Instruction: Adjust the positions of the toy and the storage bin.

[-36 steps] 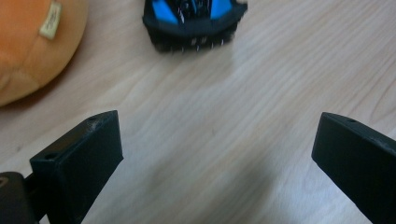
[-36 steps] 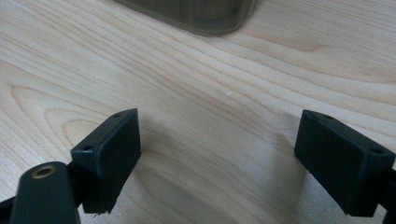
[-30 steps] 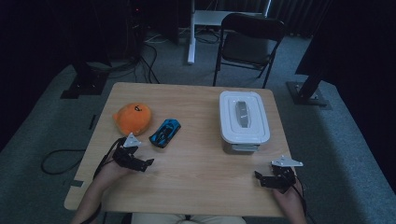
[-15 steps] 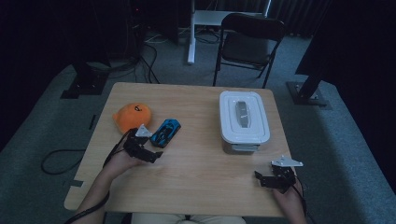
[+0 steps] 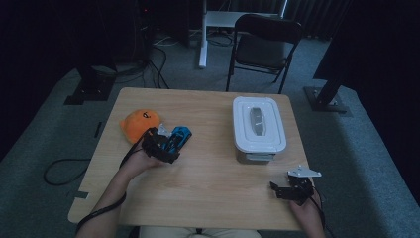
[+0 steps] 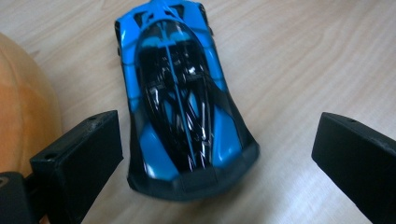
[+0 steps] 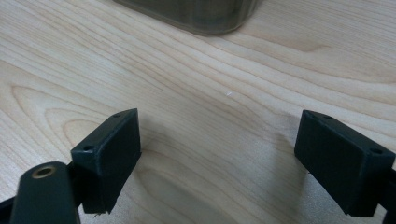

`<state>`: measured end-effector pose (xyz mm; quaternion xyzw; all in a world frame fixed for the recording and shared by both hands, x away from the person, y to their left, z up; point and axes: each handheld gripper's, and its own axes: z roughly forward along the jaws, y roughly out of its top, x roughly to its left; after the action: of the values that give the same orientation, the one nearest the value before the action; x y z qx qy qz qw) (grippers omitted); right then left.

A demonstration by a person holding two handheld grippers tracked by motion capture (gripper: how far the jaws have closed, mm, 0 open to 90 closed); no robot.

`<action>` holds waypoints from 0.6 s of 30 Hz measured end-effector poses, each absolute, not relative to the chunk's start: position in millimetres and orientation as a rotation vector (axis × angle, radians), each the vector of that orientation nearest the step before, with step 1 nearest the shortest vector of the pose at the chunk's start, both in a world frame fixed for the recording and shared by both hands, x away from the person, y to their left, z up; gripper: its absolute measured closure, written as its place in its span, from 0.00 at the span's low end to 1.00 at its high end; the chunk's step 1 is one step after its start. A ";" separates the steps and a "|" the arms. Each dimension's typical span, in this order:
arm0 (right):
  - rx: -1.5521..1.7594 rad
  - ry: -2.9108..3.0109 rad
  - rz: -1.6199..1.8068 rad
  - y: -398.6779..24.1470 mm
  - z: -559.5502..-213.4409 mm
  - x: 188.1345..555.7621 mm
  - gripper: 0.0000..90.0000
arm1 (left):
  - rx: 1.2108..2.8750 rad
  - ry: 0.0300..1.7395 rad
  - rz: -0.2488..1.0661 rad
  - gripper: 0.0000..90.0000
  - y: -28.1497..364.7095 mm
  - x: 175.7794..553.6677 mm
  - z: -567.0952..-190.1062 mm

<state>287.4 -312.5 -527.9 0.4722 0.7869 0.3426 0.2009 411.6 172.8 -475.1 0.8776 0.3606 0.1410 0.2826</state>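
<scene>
1. The left gripper (image 5: 166,146) hovers low over the wooden table (image 5: 208,198) with its two black jaws spread wide apart, holding nothing.
2. A blue toy sports car (image 6: 180,100) with a black roof lies on its wheels directly ahead of that gripper. In the left gripper view its near, dark end sits between the two jaws, closer to the left jaw than to the right one.
3. Neither jaw touches the car; bare wood shows in the gap on the right side, and only a thin gap on the left.
4. The car's length runs straight away from the gripper, its far end pointing forward beyond the jaw tips.
5. An orange plush toy (image 5: 140,123) sits just beside the left jaw, on its outer side, close to the car.
6. The right gripper (image 5: 286,189) rests near the table's near edge, well apart from the car, its jaws also released and wide, with nothing between them but wood grain.
7. A white lidded plastic container (image 5: 258,128) stands just ahead of the right gripper, well off to the right of the left one.
</scene>
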 end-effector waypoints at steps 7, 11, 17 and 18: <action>1.318 2.201 0.957 -312.4 -527.9 287.3 0.16 | 2.381 0.983 0.376 0.06 159.2 428.5 -468.2; 1.317 2.201 0.958 -312.4 -527.9 287.3 0.16 | 2.391 1.032 0.354 0.06 155.3 440.6 -469.1; 1.317 2.201 0.957 -312.4 -527.9 287.3 0.16 | 2.417 1.086 0.324 0.06 149.1 454.8 -475.4; 1.317 2.201 0.958 -312.4 -527.9 287.3 0.16 | 2.422 1.095 0.323 0.06 148.0 456.7 -476.7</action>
<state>287.3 -312.4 -527.9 0.4713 0.7876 0.3428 0.2002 456.7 148.0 -476.7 0.8802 0.3981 0.1175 0.2300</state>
